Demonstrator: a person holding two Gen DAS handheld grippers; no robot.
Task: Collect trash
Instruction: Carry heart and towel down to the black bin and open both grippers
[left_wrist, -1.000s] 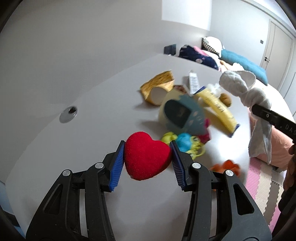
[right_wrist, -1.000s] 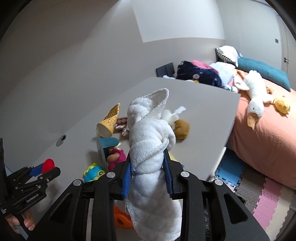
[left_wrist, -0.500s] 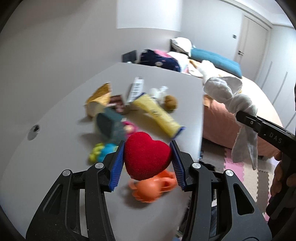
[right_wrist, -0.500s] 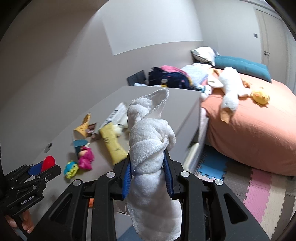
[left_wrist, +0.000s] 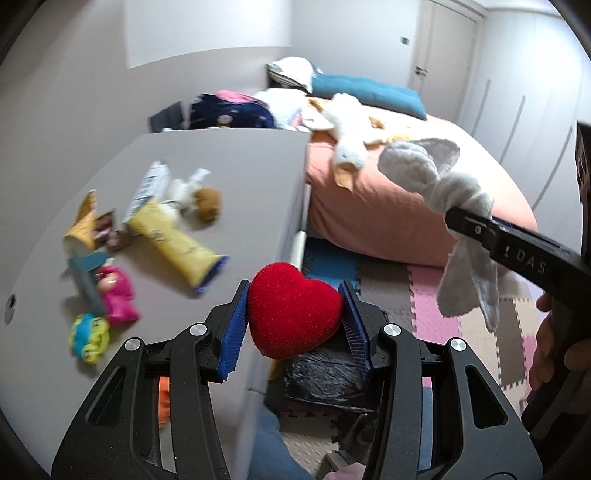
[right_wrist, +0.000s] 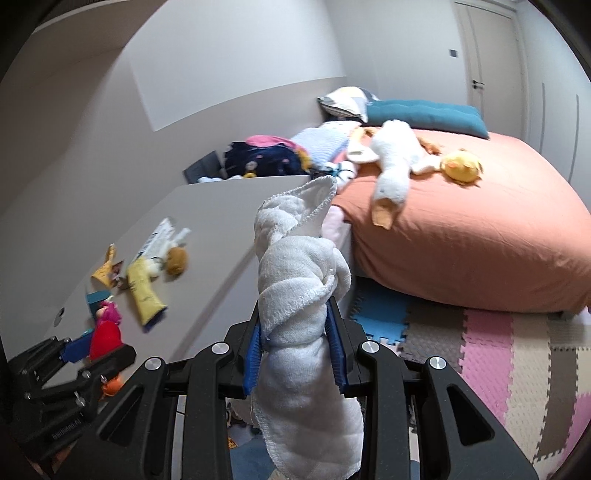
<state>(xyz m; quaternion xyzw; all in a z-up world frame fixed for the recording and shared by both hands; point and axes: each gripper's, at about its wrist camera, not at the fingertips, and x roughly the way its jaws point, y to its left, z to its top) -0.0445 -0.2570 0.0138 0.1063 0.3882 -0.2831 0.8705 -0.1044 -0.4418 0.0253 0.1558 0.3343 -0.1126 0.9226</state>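
The jaws of the left gripper are clamped on a red heart, its tip pointing down; the knotted white cloth is held upright in the right gripper.

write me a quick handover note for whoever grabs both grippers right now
Left gripper: shut on the red heart sponge, held past the table edge above a black bag on the floor.
Right gripper: shut on the knotted white cloth, off the table over the foam floor mats.
On the table: yellow tube, pink figure, blue-green toy, brown plush, wrappers.
Done: two items picked up.
Left: drop both, likely into the black bag, then return for the rest.
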